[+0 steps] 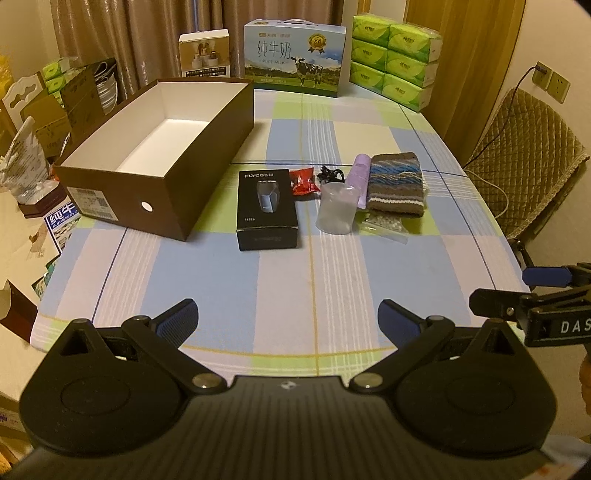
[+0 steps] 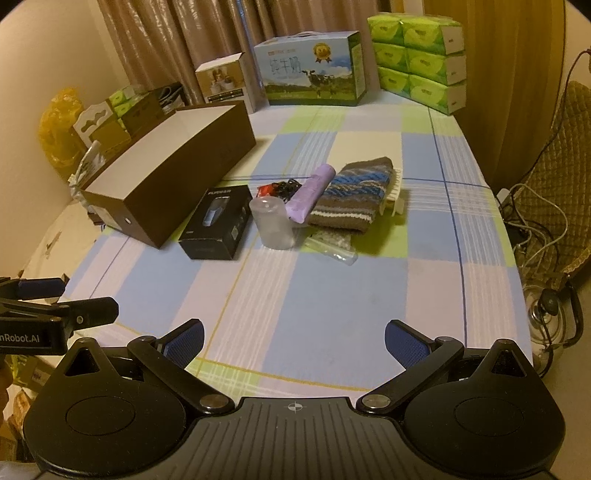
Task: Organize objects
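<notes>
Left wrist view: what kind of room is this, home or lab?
Most likely a home dining room. A table under a checked blue-and-green cloth holds household stock along its far edge: a blue pure-milk carton with a cow picture and stacked green tissue packs. A quilted tan chair cover stands beside it, with brown curtains behind.

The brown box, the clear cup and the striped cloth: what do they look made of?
Brown box: likely cardboard, matte, white inside, thin folded walls. Clear cup: probably frosted plastic, translucent. Striped cloth: knitted or woven fabric, fuzzy ribbed texture.
</notes>
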{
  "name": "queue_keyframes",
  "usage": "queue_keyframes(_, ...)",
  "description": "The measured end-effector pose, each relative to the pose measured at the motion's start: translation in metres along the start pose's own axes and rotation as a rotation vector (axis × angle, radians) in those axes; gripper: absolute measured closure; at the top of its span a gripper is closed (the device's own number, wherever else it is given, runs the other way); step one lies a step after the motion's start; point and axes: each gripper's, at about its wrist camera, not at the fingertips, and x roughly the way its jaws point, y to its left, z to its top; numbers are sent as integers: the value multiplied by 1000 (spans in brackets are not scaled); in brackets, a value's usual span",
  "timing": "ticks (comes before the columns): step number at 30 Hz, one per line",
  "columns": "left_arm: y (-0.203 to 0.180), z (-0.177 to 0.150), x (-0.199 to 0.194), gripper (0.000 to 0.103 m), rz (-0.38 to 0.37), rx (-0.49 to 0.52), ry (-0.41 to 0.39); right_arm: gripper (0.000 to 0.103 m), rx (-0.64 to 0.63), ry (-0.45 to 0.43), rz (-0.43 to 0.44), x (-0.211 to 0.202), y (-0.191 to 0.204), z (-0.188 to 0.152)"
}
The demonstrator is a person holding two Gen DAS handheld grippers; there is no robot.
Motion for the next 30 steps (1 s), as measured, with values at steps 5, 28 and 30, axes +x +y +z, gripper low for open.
queue_keyframes(5, 5, 9, 8, 1, -5, 14, 1, 2, 18, -6, -8, 5, -2, 4)
queue_keyframes(28, 25, 52, 89, 1, -45, 82, 61, 15, 107, -83, -14, 55, -12, 26)
queue_keyframes(30, 26, 57, 97, 1, -41, 91, 63, 24, 105, -90, -6, 64, -9, 31)
